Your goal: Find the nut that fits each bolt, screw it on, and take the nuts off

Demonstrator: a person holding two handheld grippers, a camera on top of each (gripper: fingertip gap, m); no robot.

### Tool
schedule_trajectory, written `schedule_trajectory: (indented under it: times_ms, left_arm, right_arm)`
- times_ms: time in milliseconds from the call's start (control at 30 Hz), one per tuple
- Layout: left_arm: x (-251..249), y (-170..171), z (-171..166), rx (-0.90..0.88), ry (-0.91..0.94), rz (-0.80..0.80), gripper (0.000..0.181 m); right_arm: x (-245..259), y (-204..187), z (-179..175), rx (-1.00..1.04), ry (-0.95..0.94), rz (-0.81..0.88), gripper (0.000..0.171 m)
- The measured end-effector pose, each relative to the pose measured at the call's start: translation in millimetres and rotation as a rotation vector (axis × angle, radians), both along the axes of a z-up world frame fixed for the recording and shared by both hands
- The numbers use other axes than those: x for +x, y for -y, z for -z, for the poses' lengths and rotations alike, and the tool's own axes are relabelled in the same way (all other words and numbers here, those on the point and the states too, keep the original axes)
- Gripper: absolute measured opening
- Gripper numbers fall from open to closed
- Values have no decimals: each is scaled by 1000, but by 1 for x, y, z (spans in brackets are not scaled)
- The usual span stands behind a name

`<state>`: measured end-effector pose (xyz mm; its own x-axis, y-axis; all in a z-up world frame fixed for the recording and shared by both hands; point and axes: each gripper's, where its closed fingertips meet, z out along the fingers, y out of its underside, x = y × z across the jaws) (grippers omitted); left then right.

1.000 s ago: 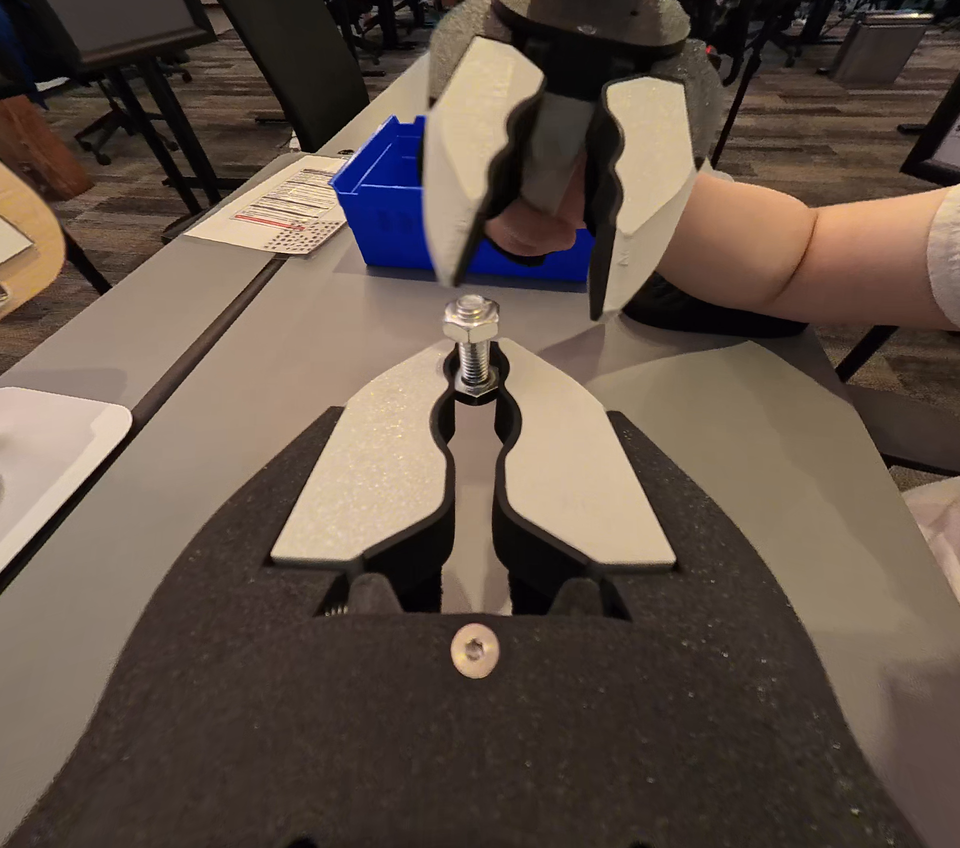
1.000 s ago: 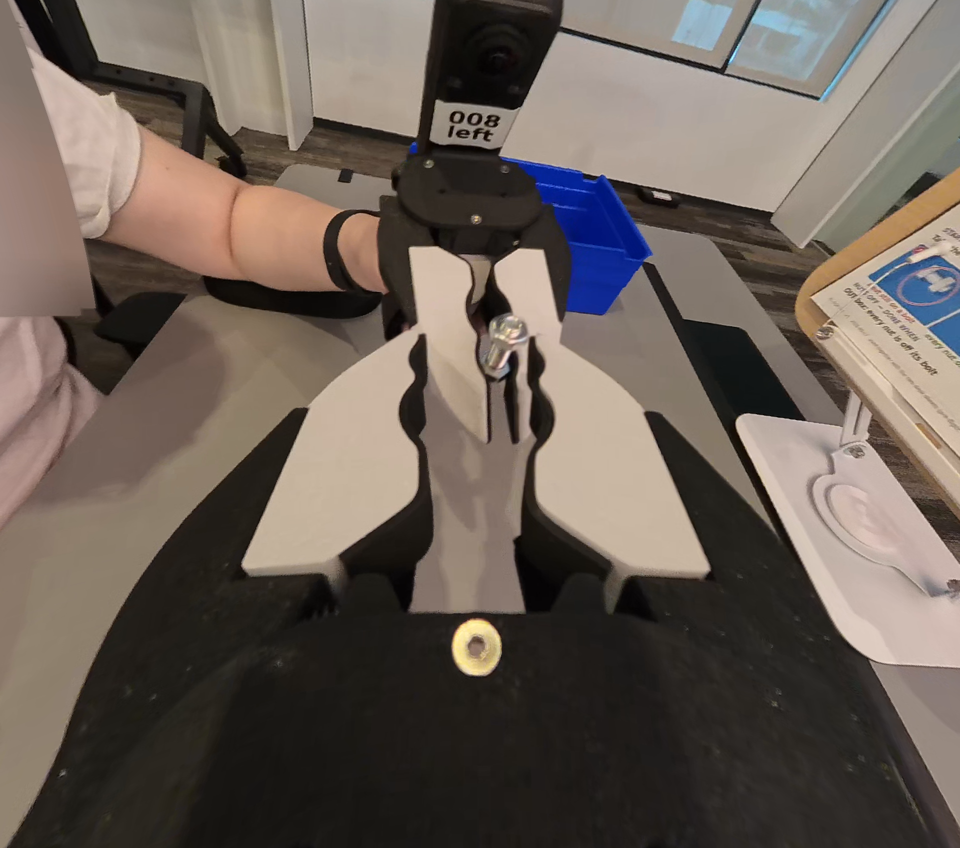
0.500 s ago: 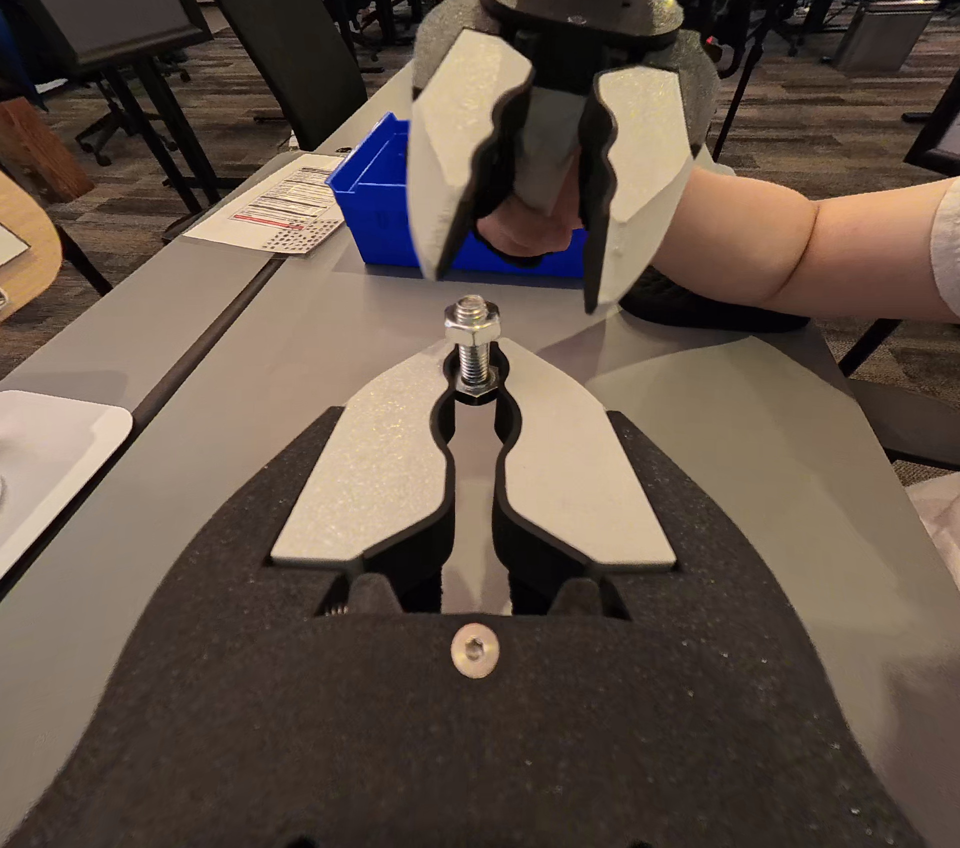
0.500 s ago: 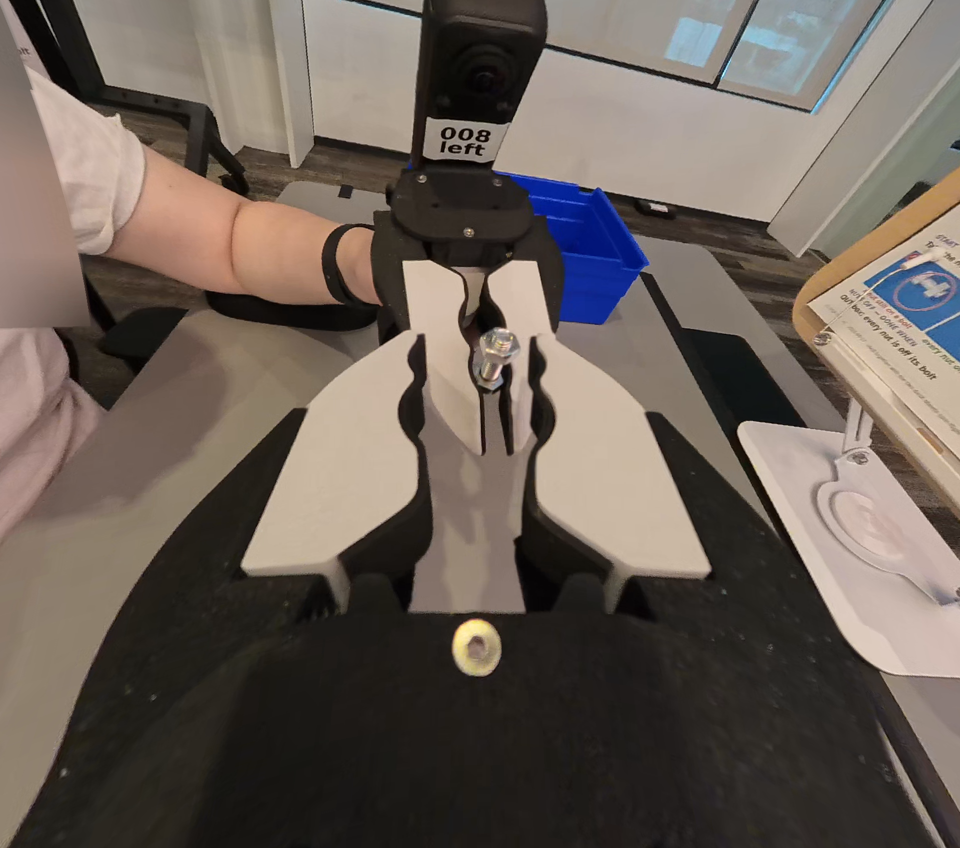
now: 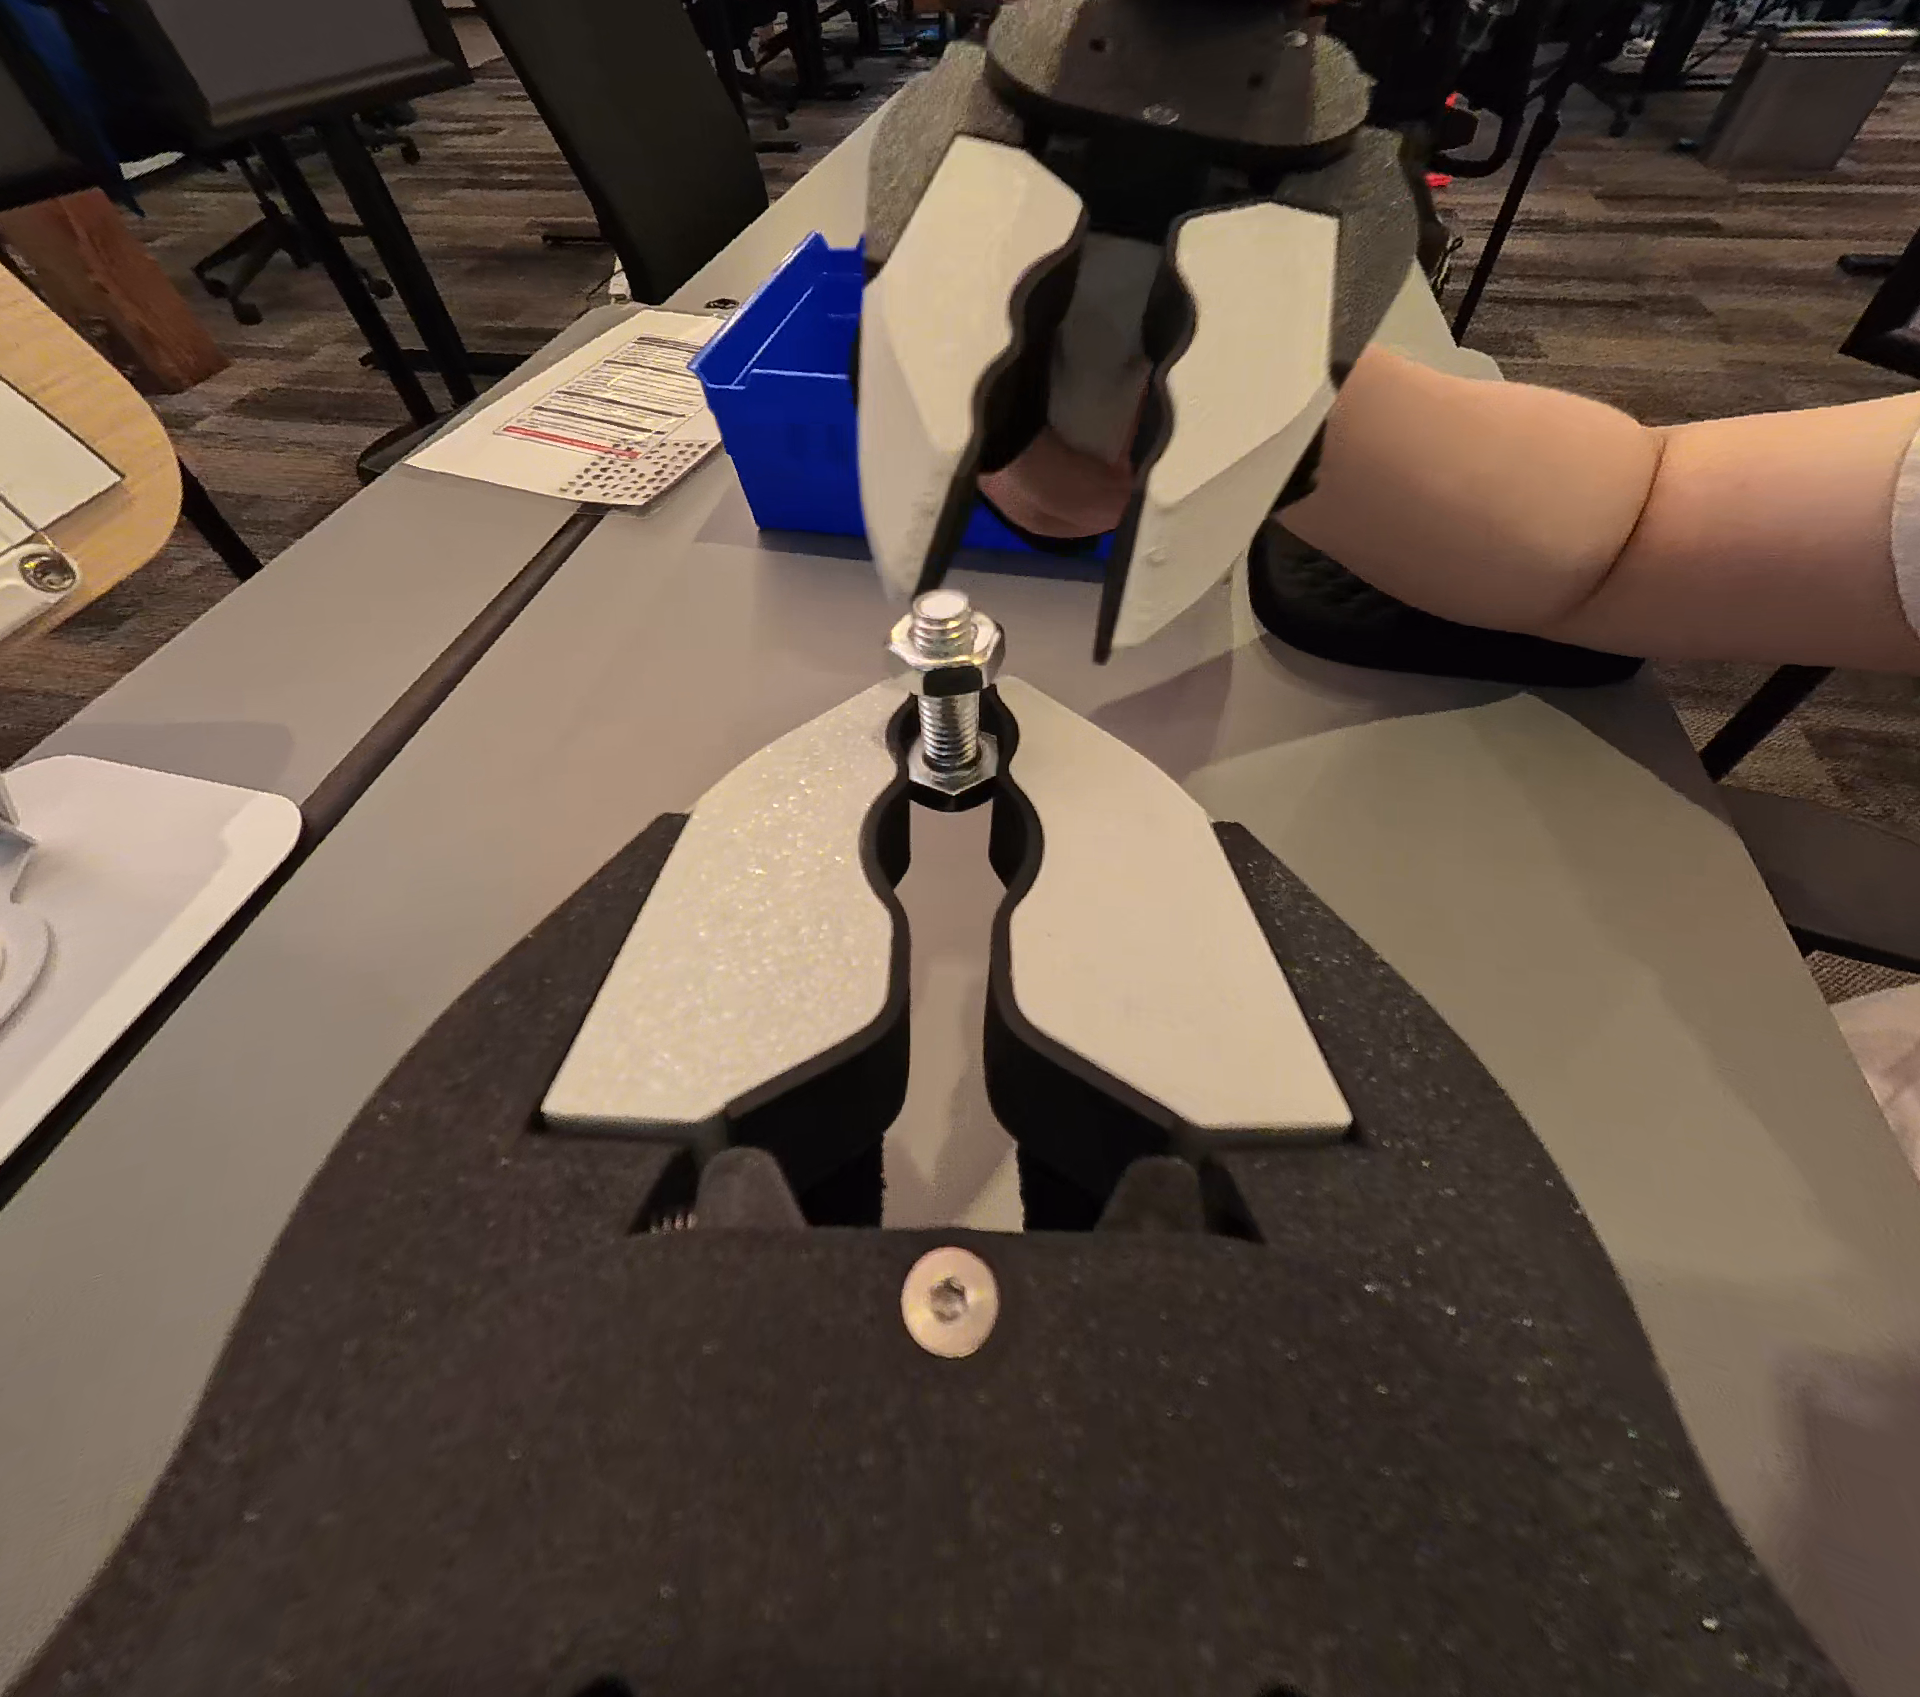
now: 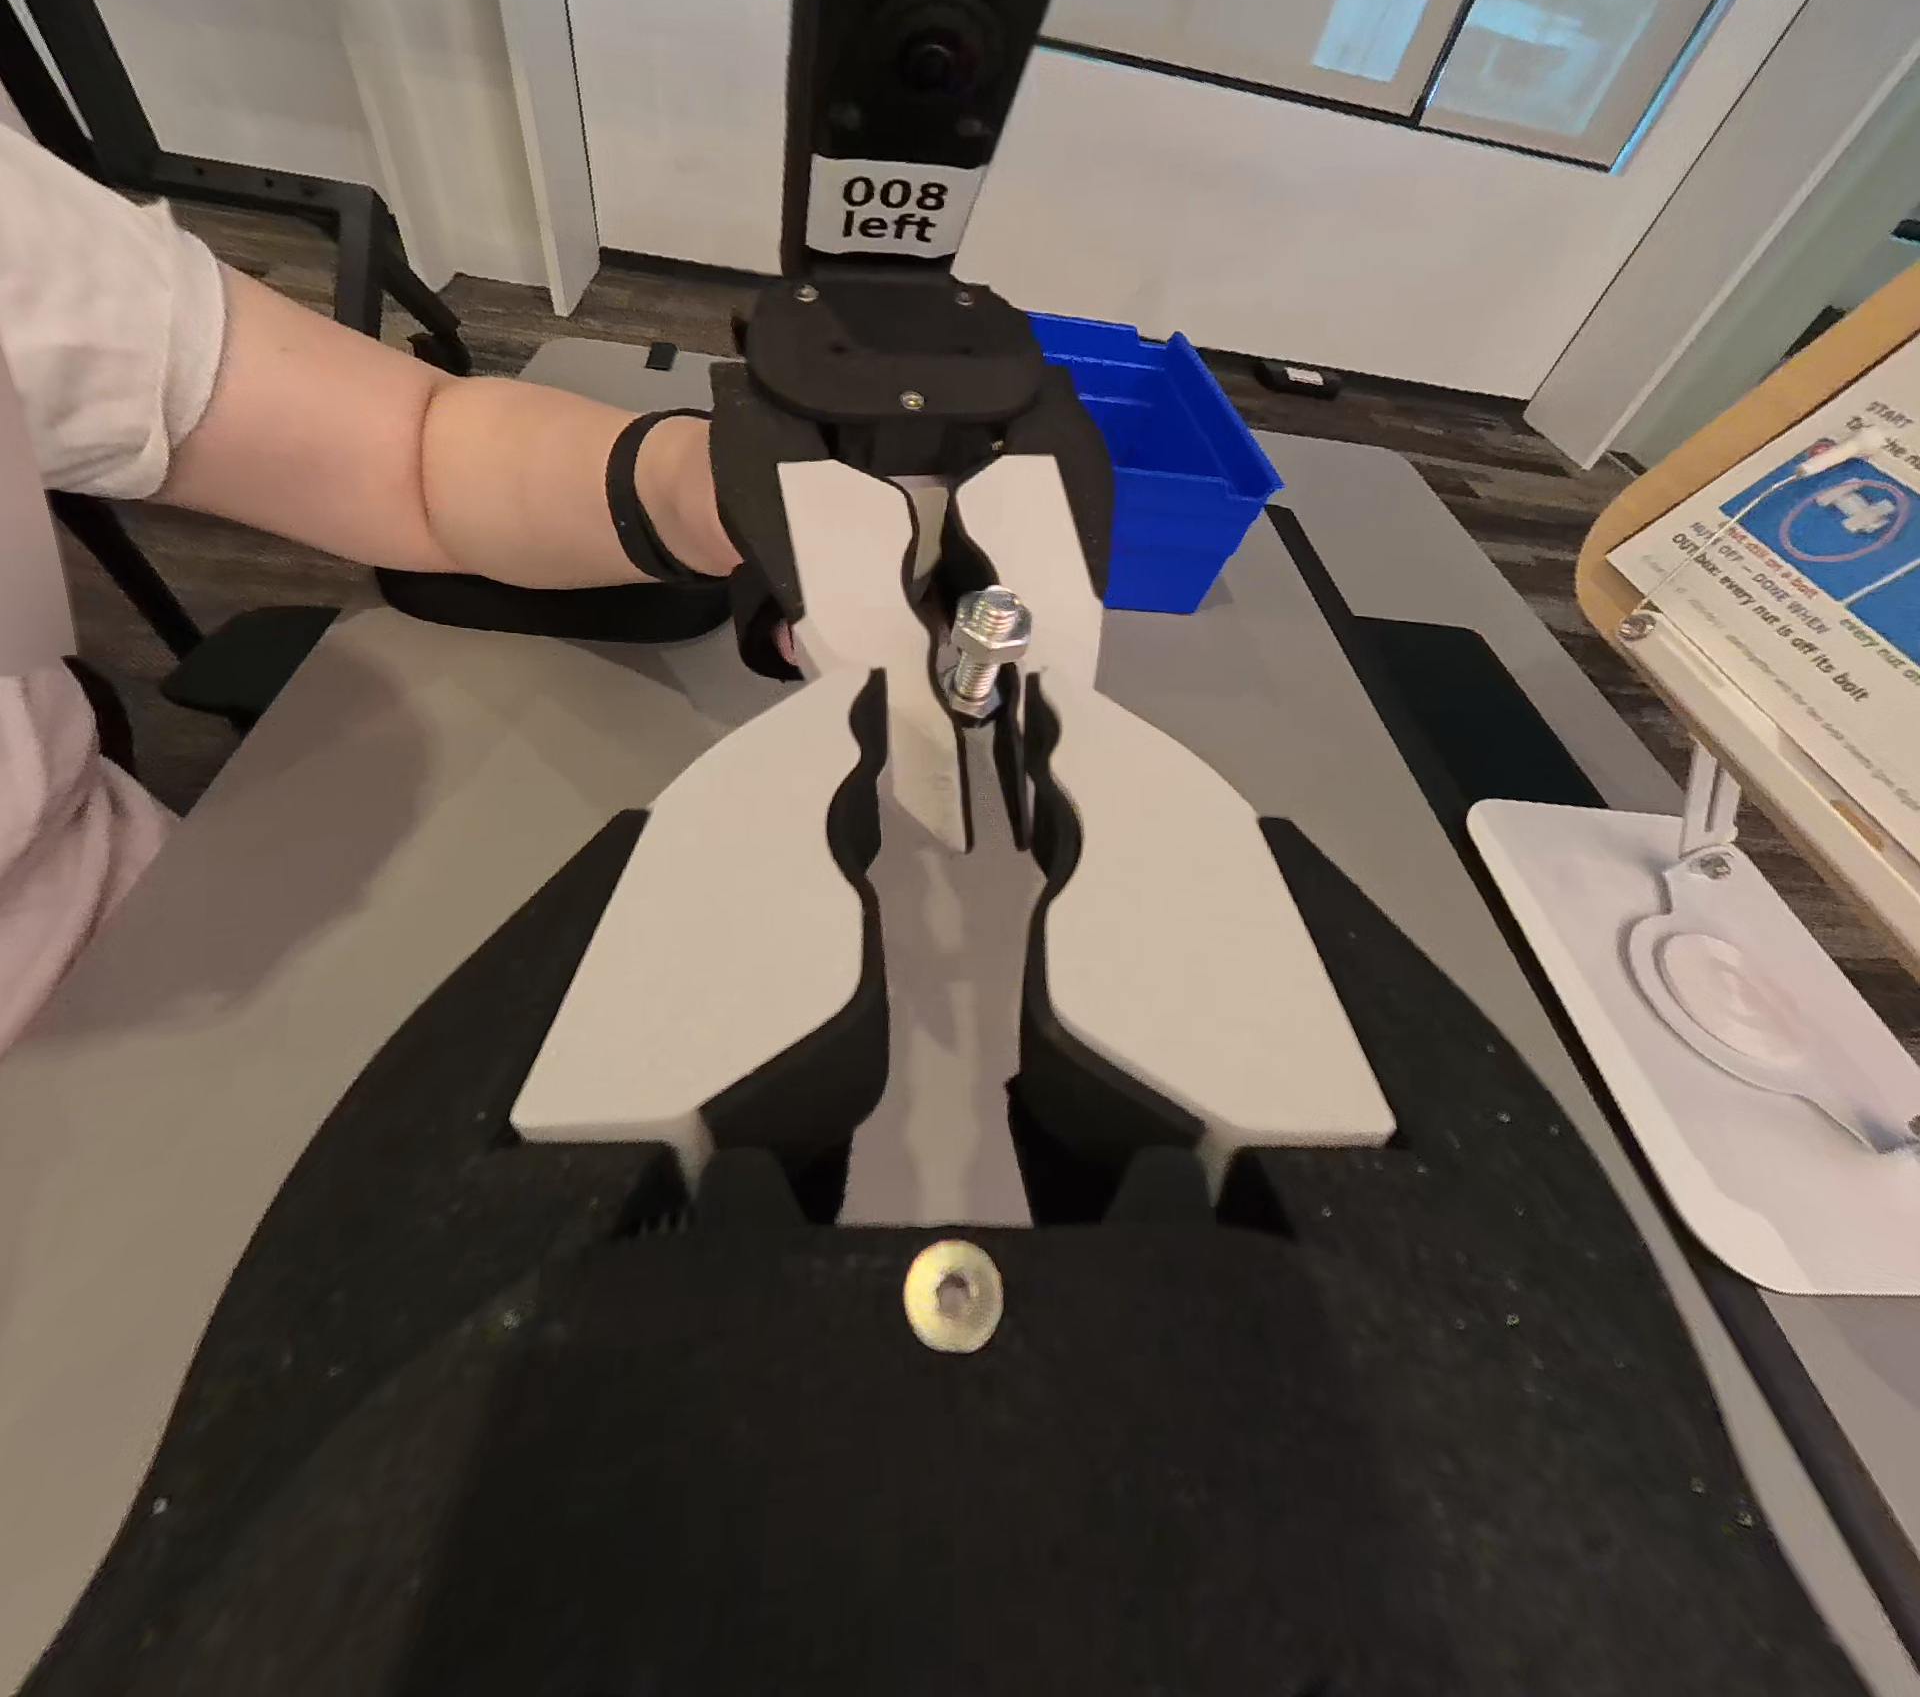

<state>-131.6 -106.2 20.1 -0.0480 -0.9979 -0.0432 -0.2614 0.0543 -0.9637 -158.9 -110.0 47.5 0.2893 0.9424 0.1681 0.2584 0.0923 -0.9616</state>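
Note:
A silver bolt stands upright with its head down, clamped in my left gripper, which is shut on it just above the grey table. A hex nut sits near the top of its thread. My right gripper hangs over it from the far side, open, its tips just above and behind the nut. In the right wrist view my right gripper is open with a finger on each side of the bolt, below the nut. The left gripper faces it.
A blue bin stands on the table behind the grippers; it also shows in the right wrist view. A printed sheet lies left of it. A white stand base with an instruction board is at the table's side. My two grippers' fingertips are within a few centimetres of each other.
My right gripper's jaws have narrowed and it has shifted over the nut. The left gripper has stayed shut on the bolt, which now stands straighter.

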Motion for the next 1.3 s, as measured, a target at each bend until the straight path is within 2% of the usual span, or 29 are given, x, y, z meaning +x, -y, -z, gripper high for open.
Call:
schedule_trajectory:
  times_ms: [300, 333, 400, 433, 633, 800, 1100, 1300]
  left_arm:
    - [1, 1, 3, 9, -14, 4, 9]
    - [0, 0, 3, 17, -17, -6, 9]
    - [-2, -7, 3, 38, -28, -42, 9]
    - [-3, -10, 3, 40, -31, -52, 9]
    - [-1, -3, 0, 9, -9, -20, 9]
    - [0, 1, -1, 9, -3, -4, 9]
    - [1, 7, -4, -2, 20, 24, 9]
    - [2, 8, -4, -30, 21, 35, 9]
  right_arm:
    - [-8, 5, -3, 4, -45, -41, 36]
    - [-6, 5, -2, 11, -31, -36, 34]
    - [-5, 14, -2, -2, -13, -91, 15]
    - [-4, 16, -3, -9, -21, -106, 12]
    - [-3, -2, 1, -27, -37, -12, 21]
    - [-9, -2, 4, -75, -88, -37, 24]
    - [-12, -2, -1, -144, -212, -87, 13]
    - [-11, -3, 1, -113, -195, -77, 7]
